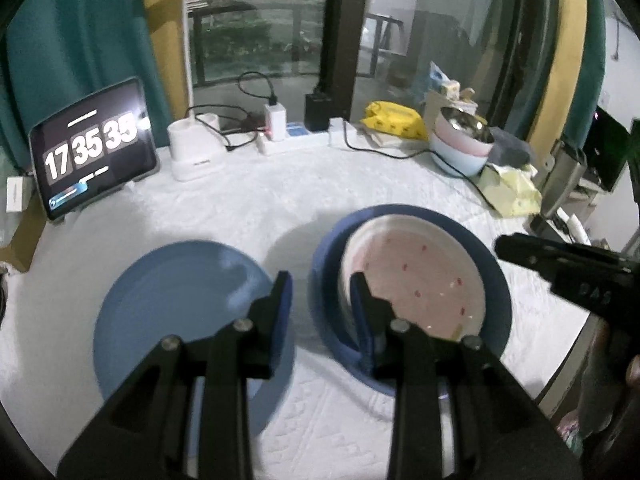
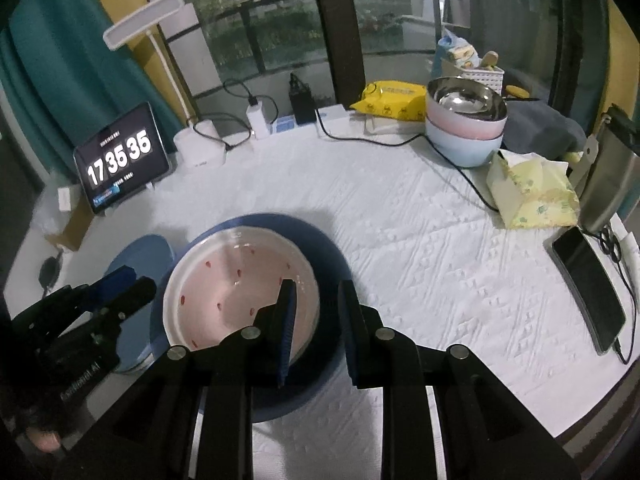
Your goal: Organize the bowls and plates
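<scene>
A white plate with a pink centre and red dots (image 1: 420,280) (image 2: 240,280) lies inside a larger dark blue plate (image 1: 486,248) (image 2: 276,220) on the white tablecloth. To its left lies a light blue plate (image 1: 180,300) (image 2: 140,252). My left gripper (image 1: 321,280) hovers over the dark blue plate's left rim. Its jaws stand slightly apart and the pads press on nothing. My right gripper (image 2: 317,286) hangs over the same stack's right side, jaws likewise a little apart and empty. Each gripper shows in the other's view, the right one (image 1: 504,244) and the left one (image 2: 132,284).
Stacked bowls (image 1: 460,148) (image 2: 464,136), steel on pink on light blue, stand at the back right. A tablet clock (image 2: 120,156), chargers and a black cable (image 2: 452,156) line the back. A tissue pack (image 2: 532,192), a flask (image 2: 608,184) and a phone (image 2: 588,288) lie right.
</scene>
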Tool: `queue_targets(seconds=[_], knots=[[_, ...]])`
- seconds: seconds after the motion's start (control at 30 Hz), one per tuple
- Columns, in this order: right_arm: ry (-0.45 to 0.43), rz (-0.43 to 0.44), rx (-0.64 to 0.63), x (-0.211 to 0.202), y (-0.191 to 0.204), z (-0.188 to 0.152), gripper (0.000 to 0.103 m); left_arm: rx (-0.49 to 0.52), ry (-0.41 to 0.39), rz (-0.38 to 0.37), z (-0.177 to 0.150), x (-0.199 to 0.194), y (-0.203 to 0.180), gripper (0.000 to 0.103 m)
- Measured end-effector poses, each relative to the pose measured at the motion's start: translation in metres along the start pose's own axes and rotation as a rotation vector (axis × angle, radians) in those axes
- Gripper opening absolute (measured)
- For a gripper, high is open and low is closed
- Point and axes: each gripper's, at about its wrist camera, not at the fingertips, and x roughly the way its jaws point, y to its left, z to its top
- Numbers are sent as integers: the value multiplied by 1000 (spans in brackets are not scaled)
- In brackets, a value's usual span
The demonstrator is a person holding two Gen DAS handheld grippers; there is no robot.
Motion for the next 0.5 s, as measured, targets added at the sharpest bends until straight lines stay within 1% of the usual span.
queue_targets(seconds=[0.17, 0.23, 0.43, 0.5], knots=[[-4, 21, 19, 3, -15, -1, 29, -43, 25, 12, -2, 12, 18, 32], [5, 30, 29, 6, -20, -3, 30, -53, 29, 1, -2, 15, 21, 32], [21, 66, 57, 15, -30, -7, 30, -40, 49, -25, -2, 25, 16, 32], [26, 81, 60, 18, -32, -8, 30, -31, 60, -14, -2, 29, 12, 32]])
